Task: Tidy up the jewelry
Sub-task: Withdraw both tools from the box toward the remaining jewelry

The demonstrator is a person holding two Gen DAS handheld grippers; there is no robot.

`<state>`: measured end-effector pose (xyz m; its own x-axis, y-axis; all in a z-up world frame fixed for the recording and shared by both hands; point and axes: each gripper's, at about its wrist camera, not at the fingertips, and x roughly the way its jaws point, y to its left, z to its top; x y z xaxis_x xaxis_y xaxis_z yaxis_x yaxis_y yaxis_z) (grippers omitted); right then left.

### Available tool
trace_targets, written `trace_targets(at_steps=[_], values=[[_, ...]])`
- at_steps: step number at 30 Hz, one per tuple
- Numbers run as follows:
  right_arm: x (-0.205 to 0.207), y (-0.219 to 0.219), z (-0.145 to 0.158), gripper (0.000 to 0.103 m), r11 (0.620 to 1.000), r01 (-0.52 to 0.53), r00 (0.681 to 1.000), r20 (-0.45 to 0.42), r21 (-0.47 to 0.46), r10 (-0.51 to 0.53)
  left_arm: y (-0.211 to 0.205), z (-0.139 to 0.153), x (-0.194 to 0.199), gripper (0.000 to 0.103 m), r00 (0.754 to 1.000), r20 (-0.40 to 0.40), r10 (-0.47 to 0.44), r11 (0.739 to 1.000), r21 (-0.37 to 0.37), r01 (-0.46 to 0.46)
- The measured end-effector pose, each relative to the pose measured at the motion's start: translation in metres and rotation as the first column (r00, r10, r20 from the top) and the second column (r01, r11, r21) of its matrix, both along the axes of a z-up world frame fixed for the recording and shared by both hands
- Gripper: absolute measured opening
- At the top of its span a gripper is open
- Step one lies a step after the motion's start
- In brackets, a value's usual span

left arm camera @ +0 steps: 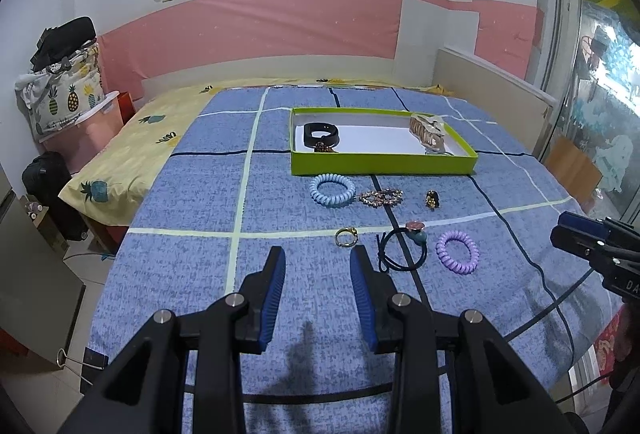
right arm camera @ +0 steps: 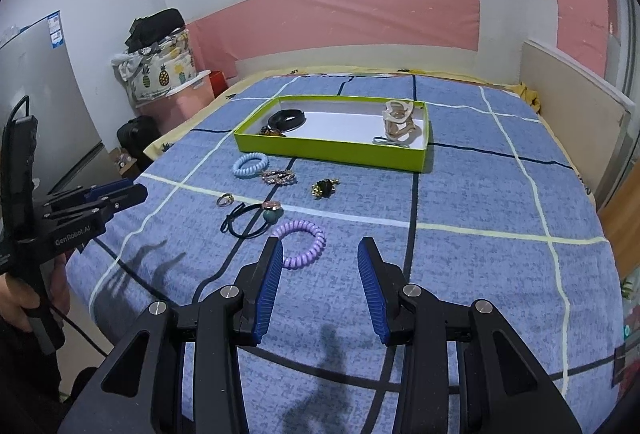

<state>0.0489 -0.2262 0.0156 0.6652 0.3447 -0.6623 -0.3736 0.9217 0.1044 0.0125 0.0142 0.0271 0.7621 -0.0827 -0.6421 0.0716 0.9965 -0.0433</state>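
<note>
A green tray (left arm camera: 384, 163) (right arm camera: 328, 151) lies on the blue bed and holds a black band (left arm camera: 321, 135), a beaded piece and a pale hair claw (left arm camera: 427, 130). In front of it lie a blue coil tie (left arm camera: 333, 191) (right arm camera: 250, 164), a beaded clip (left arm camera: 380, 197), a dark brooch (left arm camera: 432, 200) (right arm camera: 325, 188), a gold ring (left arm camera: 345, 236) (right arm camera: 225, 199), a black hair tie with beads (left arm camera: 404, 245) (right arm camera: 256, 219) and a purple coil tie (left arm camera: 457, 251) (right arm camera: 301, 243). My left gripper (left arm camera: 318, 258) is open and empty, just short of the ring. My right gripper (right arm camera: 320, 248) is open and empty, with the purple coil tie by its left finger.
The blue checked cover (left arm camera: 280, 194) lies over a yellow pineapple sheet (left arm camera: 132, 154). A pink box with bags (left arm camera: 76, 122) stands at the far left. A beige headboard (left arm camera: 496, 82) and a glass door (left arm camera: 600, 94) are on the right. The bed's left edge drops to the floor.
</note>
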Motion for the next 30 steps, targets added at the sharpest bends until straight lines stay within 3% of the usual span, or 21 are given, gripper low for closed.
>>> trace_targets(at_steps=[18,30], values=[[0.042,0.025,-0.024,0.040,0.999,-0.036,0.997,-0.062,-0.018,0.035,-0.009,-0.019,0.049,0.035,0.995,-0.064,-0.073,0.997,-0.037,0.071],[0.058,0.030,-0.031,0.040,0.999,-0.049,0.995,-0.085,-0.012,0.048,-0.015,-0.043,0.077,0.035,0.986,-0.149,-0.075,0.997,-0.036,0.070]])
